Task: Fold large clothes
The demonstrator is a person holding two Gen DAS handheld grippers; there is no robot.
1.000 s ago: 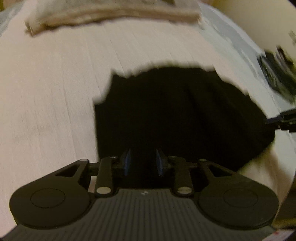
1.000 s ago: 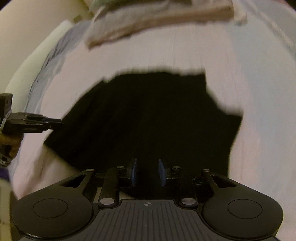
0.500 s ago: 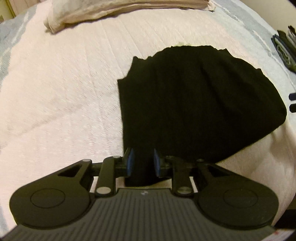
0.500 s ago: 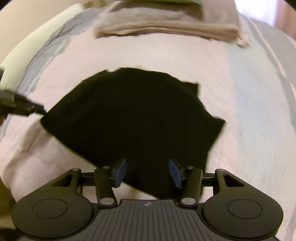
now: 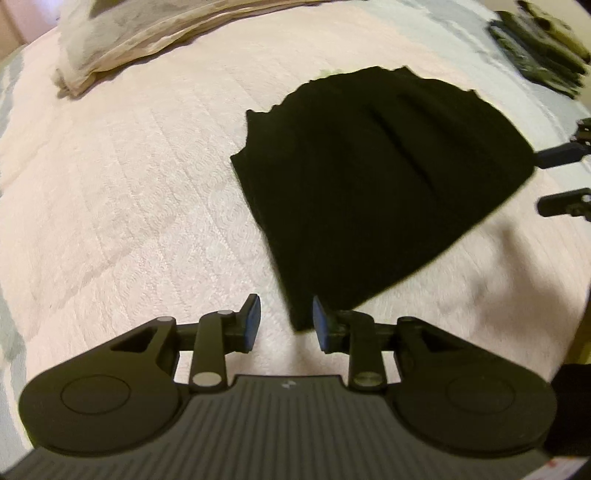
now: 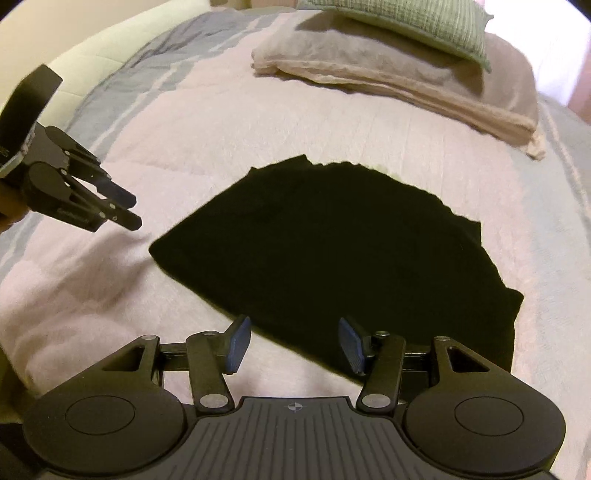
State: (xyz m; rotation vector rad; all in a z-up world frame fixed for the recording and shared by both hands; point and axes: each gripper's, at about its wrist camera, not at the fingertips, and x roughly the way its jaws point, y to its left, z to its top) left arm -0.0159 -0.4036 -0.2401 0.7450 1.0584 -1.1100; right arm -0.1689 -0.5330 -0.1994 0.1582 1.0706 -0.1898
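No legible writing on either rig. We note the black garment (image 6: 332, 254) lying folded on the bed (image 6: 207, 125). Left tongs (image 5: 284, 323) gape, empty, over its near corner; right tongs (image 6: 293, 345) spread wide, empty, at its near edge. Only the right view shows the green pillow (image 6: 406, 22); only the left shows dark folded clothes (image 5: 535, 51).

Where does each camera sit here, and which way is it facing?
Left wrist: sits on the left gripper, looking forward over the pale quilted bed cover at the folded black garment; its open blue-padded fingers show, with the right gripper's tips at the right edge.
Right wrist: sits on the right gripper, facing the garment and the folded beige blanket; its open fingers show, with the left gripper at left.
Shared: garment, bed cover, blanket, each other's gripper.
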